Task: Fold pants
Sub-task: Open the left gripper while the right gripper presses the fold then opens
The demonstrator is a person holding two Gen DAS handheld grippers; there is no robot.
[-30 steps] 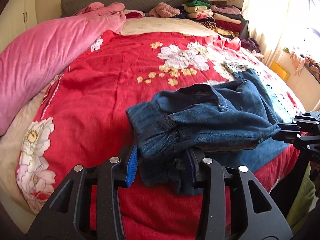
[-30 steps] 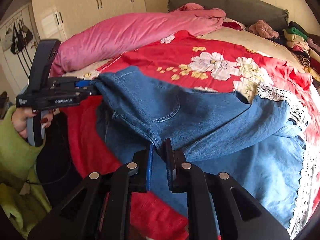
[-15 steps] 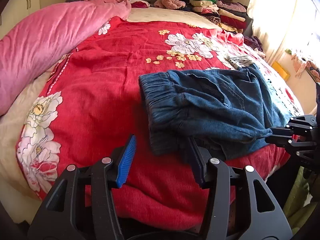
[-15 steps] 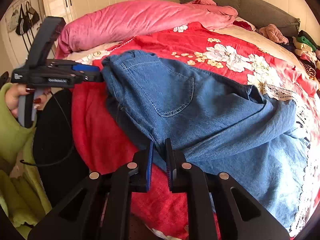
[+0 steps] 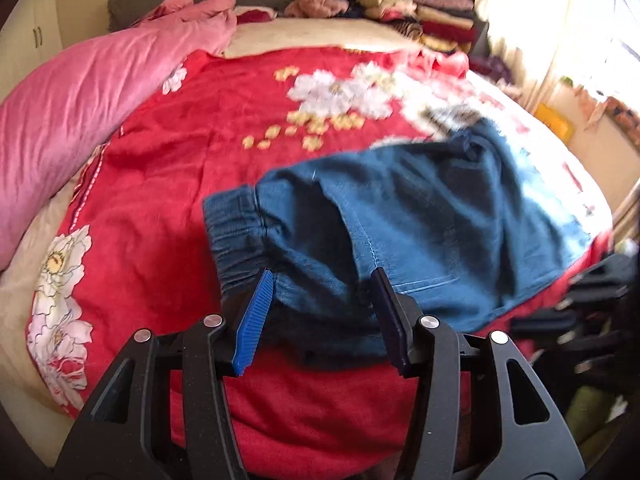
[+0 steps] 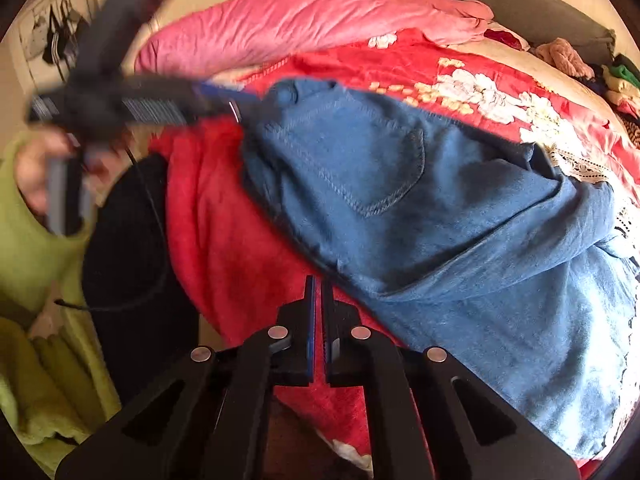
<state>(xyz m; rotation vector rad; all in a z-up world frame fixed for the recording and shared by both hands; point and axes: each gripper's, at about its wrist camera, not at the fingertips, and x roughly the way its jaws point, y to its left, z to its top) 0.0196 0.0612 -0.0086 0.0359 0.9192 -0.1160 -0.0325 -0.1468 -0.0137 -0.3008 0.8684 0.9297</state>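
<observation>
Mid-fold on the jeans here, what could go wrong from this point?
1. The left gripper is open around the jeans' elastic waistband; closing now might catch only the top layer, or the red blanket as well.
2. The right gripper is shut, seemingly on nothing, at the jeans' lower edge, so that side is probably unheld and may sag.
3. The jeans lie near the bed's edge and might slide off.

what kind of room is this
Most likely a home bedroom: a bed with a red floral blanket, a pink duvet piled along one side, and stacks of folded clothes by the grey headboard.
</observation>
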